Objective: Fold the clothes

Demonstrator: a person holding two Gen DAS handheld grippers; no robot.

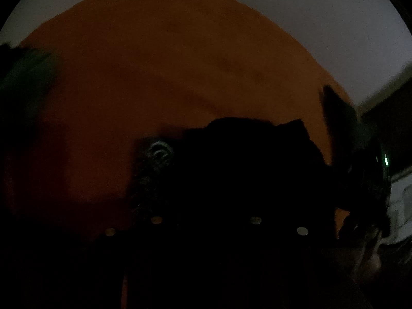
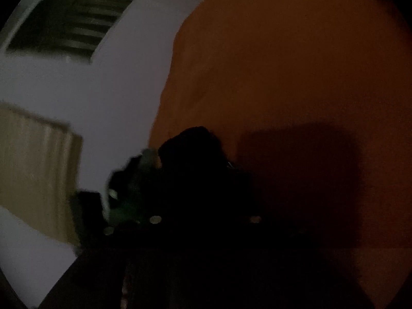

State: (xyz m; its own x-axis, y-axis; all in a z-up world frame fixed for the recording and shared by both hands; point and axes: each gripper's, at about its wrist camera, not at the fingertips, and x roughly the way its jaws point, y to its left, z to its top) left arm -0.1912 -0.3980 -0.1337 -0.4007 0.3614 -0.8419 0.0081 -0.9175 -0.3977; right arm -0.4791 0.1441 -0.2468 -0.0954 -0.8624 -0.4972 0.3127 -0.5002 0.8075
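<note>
Very dim in both views; detail is poor.

Orange cloth (image 1: 159,72) fills most of the left wrist view, lying flat ahead of and beneath the left gripper (image 1: 206,180); its far edge runs as a curved line against a pale grey surface (image 1: 322,13), bench or bed, cannot tell which. In the right wrist view the cloth (image 2: 296,64) lies ahead and to the right, its left edge falling steeply down to the right gripper (image 2: 195,159); the pale surface (image 2: 123,90) shows to the left of that edge.

Relation that matters: both grippers sit at the near border of the cloth, which spreads away from them; the right one is at the side edge, the left further in over the fabric; the other gripper shows as a dark shape (image 1: 342,128) at the right of the left view, so the 2 are near each other. Long axis of the cloth cannot be judged.

Gripper states: both are black silhouettes; spread, pressed or pinching cloth, cannot tell for either.

Materials: cloth looks matte, soft, plain, faintly creased, no print visible; a square shadow lies on it in the right view. A slatted dark vent or window (image 2: 69,25) and a tan ribbed panel (image 2: 36,167) stand beyond, blurred.

Judgement: an edge pick for a fold looks like the coming step.
</note>
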